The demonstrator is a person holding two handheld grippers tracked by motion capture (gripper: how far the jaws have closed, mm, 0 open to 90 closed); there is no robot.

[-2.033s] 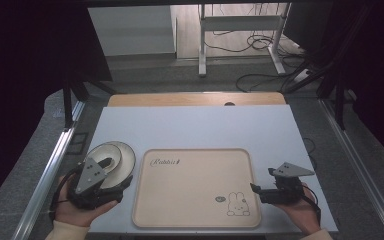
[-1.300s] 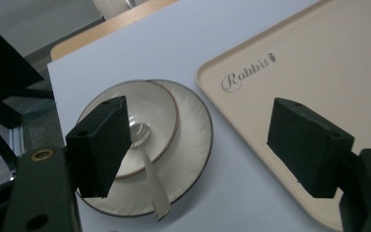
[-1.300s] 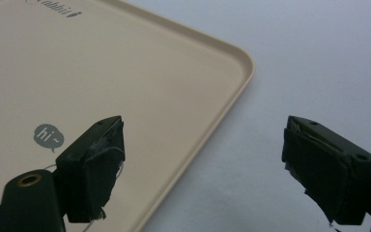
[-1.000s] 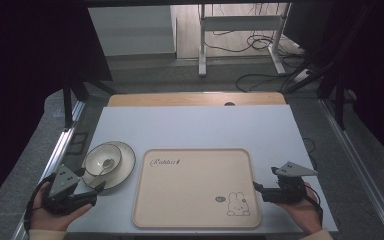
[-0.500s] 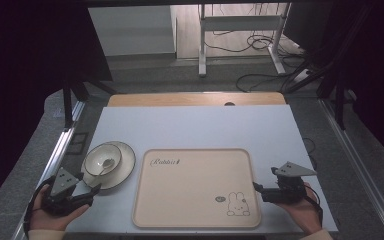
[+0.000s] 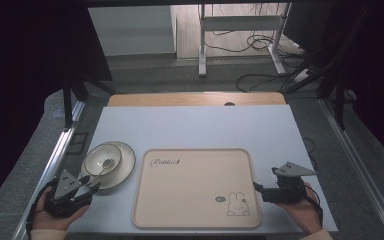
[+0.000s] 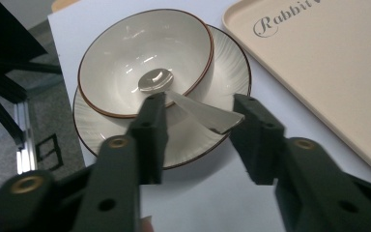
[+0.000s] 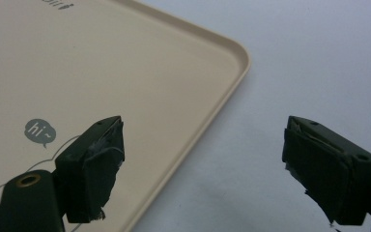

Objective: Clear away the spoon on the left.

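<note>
A cream bowl (image 6: 99,156) (image 7: 125,58) with a brown rim sits on a ribbed cream plate (image 6: 127,161) (image 7: 232,72) at the table's left. A pale spoon (image 6: 106,163) (image 7: 200,113) lies in the bowl, its handle reaching over the near rim. My left gripper (image 6: 94,187) (image 7: 198,102) is at the plate's near edge, and its jaws have just been closing with the spoon handle between them; I see no firm pinch. My right gripper (image 6: 256,189) (image 8: 203,140) rests open at the right edge of the beige rabbit tray (image 6: 195,175) (image 8: 101,63), nothing between its jaws.
The tray lies in the middle of the white table (image 6: 195,125) (image 8: 309,58). A wooden strip (image 6: 195,99) runs along the table's far edge. Metal rails flank both sides, and cables lie on the floor beyond.
My left gripper drew back from over the plate toward the near left corner, sank slightly, and its jaws narrowed around the spoon handle. The right gripper stayed put.
</note>
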